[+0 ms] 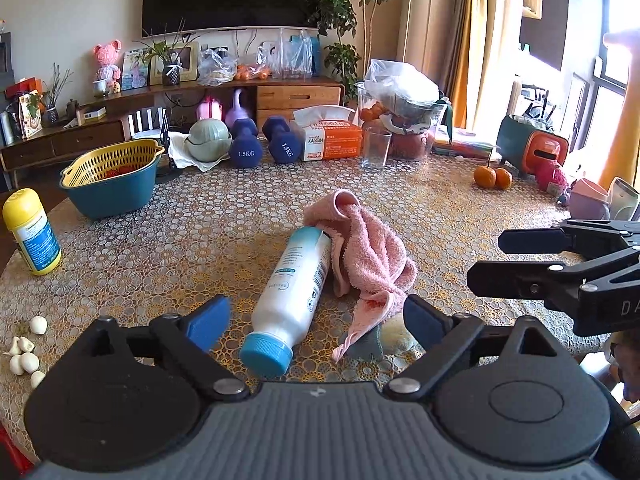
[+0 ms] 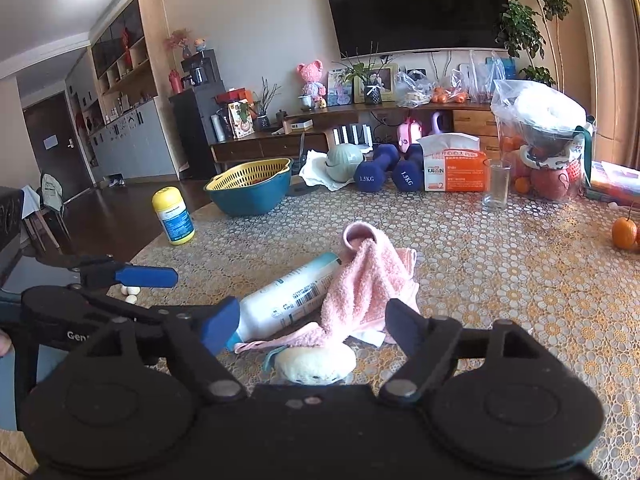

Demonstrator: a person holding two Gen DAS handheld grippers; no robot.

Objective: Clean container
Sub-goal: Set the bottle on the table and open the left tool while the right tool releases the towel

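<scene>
**Bottle on its side between spread fingers**

The white bottle (image 1: pixel 294 288) lies on the table (image 1: pixel 160 248) just ahead of the left gripper (image 1: pixel 316 316), blue cap nearest, between its spread, empty fingers. A pink towel (image 1: pixel 366 256) drapes its far end. The right gripper (image 2: pixel 312 320), also spread and empty, faces the towel.

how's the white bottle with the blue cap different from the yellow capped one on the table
The white bottle lies on its side; the yellow-capped bottle stands upright. The white one touches the pink towel mid-table; the yellow one stands alone near the table's edge. Caps: blue versus yellow. Both are capped and carry printed labels.
</scene>
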